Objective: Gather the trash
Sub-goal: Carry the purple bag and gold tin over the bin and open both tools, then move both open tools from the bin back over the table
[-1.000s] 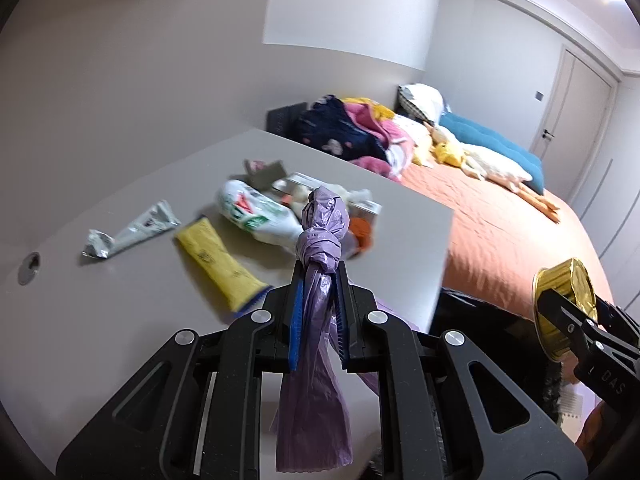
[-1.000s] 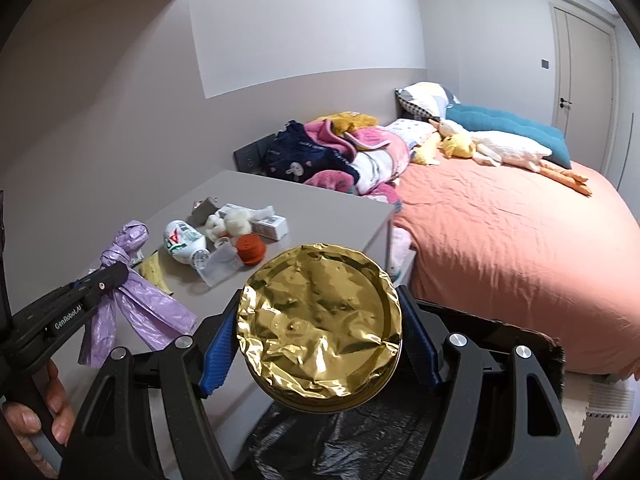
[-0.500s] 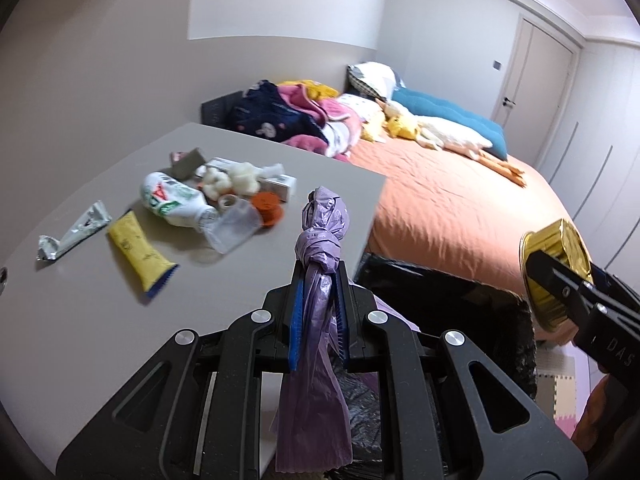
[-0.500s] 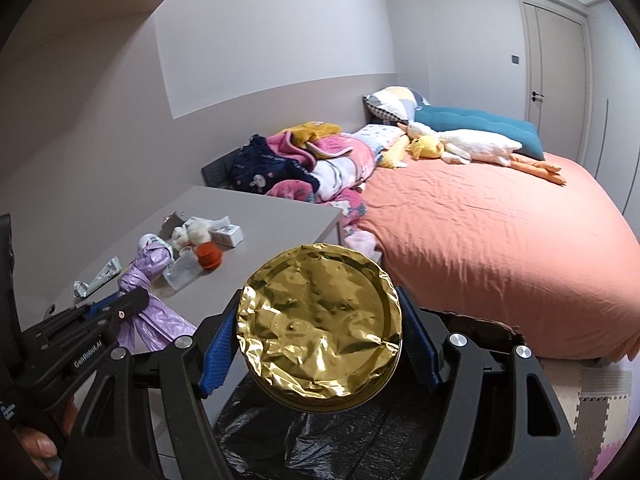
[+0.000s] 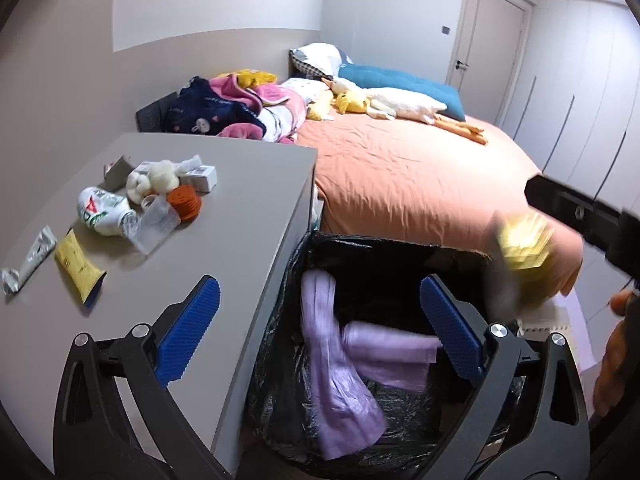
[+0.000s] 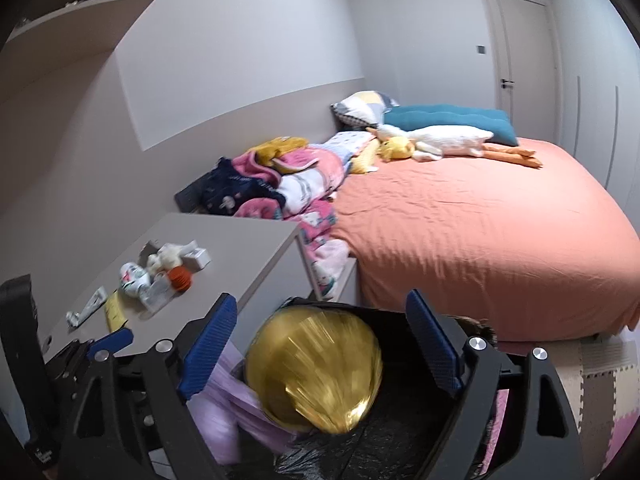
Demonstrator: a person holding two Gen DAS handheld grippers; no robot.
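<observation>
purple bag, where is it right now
The purple bag lies in the black-lined bin beside the grey table, low in the left wrist view between the open jaws of the left gripper.

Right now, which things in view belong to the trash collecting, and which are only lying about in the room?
Belongs to the job:
- purple bag, dropping into the bin
- gold foil container, released above it
- black-lined bin
- yellow packet, crumpled tube, bottle on the table

Just lying about:
- clothes pile
- plush duck
- teal pillow
</observation>
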